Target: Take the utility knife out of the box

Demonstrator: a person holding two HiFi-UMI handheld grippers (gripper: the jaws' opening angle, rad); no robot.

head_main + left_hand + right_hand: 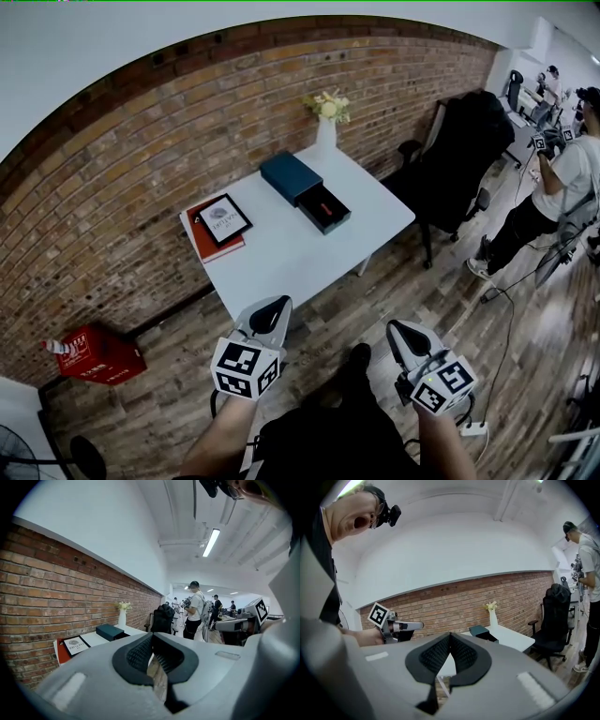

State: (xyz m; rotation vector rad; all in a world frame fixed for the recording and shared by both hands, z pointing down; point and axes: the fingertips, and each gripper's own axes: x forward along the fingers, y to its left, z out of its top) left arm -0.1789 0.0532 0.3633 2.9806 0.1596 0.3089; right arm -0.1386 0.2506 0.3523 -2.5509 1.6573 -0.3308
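Head view first: both grippers short of the table, knife not touched yet.
Head view has the box (289, 175) on the white table (281, 258), tray slid out with the reddish utility knife (322, 207) lying in it; the left gripper (273, 311) and right gripper (401, 331) are over the wood floor, well apart from it. Left gripper view: jaws pressed together, nothing between them. Right gripper view: same deal, jaws closed and empty, box far ahead on the table.

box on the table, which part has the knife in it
The open black tray, with the red knife lying inside; the teal part behind it shows a closed top.
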